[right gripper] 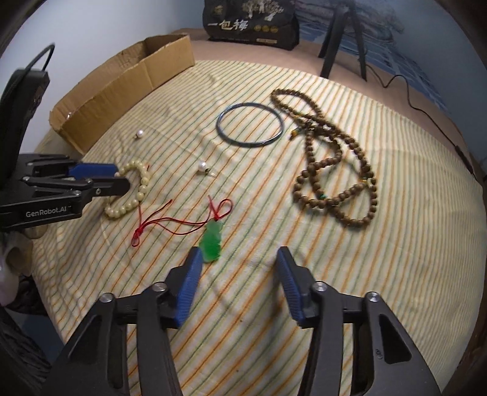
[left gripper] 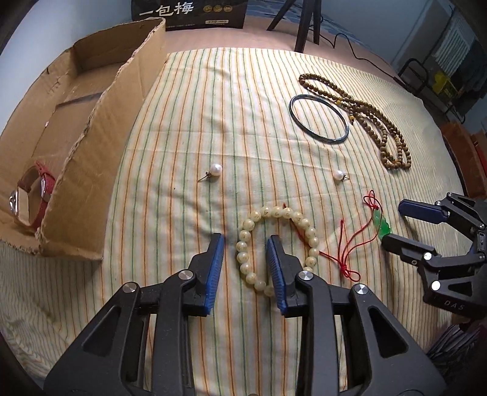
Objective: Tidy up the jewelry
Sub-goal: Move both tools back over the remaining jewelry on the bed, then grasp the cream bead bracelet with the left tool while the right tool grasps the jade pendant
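Note:
My left gripper (left gripper: pixel 246 240) is open, its jaws straddling the left arc of a cream bead bracelet (left gripper: pixel 307 229) on the striped cloth; it also shows in the right wrist view (right gripper: pixel 123 178). My right gripper (right gripper: pixel 239 254) is open and empty, its left finger next to a green jade pendant (right gripper: pixel 211 240) on a red cord (right gripper: pixel 158 224). Two pearl earrings (left gripper: pixel 215 169) (left gripper: pixel 339 175), a dark bangle (left gripper: pixel 318 118) and a brown bead necklace (left gripper: pixel 377 125) lie farther back. A red-strapped watch (left gripper: pixel 32 195) lies in the cardboard box (left gripper: pixel 91 170).
The striped cloth (left gripper: pixel 213 106) covers the table. The cardboard box stands along the left edge. A black bag with Chinese print (right gripper: pixel 251 22) and a black tripod (right gripper: pixel 342 39) stand at the back, with a black cable (right gripper: pixel 420 103) trailing right.

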Demonstrator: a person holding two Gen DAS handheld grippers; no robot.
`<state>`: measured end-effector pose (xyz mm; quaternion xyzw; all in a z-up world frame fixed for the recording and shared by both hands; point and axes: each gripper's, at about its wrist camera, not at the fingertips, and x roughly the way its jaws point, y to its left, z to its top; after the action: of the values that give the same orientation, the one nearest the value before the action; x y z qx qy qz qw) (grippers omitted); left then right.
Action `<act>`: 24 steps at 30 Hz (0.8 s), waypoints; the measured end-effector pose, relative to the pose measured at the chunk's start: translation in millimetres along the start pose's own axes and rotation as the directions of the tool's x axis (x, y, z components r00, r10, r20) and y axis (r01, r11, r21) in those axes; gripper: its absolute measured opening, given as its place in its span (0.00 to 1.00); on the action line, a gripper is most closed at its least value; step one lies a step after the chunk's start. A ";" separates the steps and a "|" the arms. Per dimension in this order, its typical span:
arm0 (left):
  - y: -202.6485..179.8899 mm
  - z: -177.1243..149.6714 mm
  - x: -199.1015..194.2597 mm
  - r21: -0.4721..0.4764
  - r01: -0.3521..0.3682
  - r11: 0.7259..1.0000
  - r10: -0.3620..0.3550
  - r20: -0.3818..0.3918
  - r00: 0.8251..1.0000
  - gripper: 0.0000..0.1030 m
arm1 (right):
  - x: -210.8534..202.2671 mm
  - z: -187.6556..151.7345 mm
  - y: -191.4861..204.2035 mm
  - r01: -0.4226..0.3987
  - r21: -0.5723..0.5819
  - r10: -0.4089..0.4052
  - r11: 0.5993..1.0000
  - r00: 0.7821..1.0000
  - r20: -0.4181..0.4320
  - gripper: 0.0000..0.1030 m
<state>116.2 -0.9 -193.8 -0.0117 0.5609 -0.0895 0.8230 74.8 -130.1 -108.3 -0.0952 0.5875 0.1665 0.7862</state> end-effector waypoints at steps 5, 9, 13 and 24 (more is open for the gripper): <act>-0.9 0.6 0.4 0.012 -0.009 1.000 0.009 0.006 1.000 0.17 | 3.8 4.3 9.7 -0.003 -0.014 0.003 1.000 1.000 0.002 0.46; -0.1 1.2 0.7 0.015 -0.018 1.000 0.017 0.010 1.000 0.08 | 7.4 6.0 17.9 0.009 -0.039 -0.009 0.999 1.000 -0.006 0.45; 1.0 1.7 -0.4 0.001 -0.012 1.000 0.012 0.012 1.000 0.06 | 8.1 8.3 15.6 0.002 -0.026 -0.003 1.000 1.000 -0.012 0.23; -11.0 1.0 -25.5 0.019 0.026 0.999 -0.027 0.068 0.997 0.05 | 0.1 12.4 6.8 -0.024 0.019 0.024 1.000 1.000 0.016 0.15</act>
<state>106.6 -7.7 -168.6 -0.0145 0.5312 -0.1050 0.8406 83.3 -119.5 -104.5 -0.0791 0.5841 0.1711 0.7895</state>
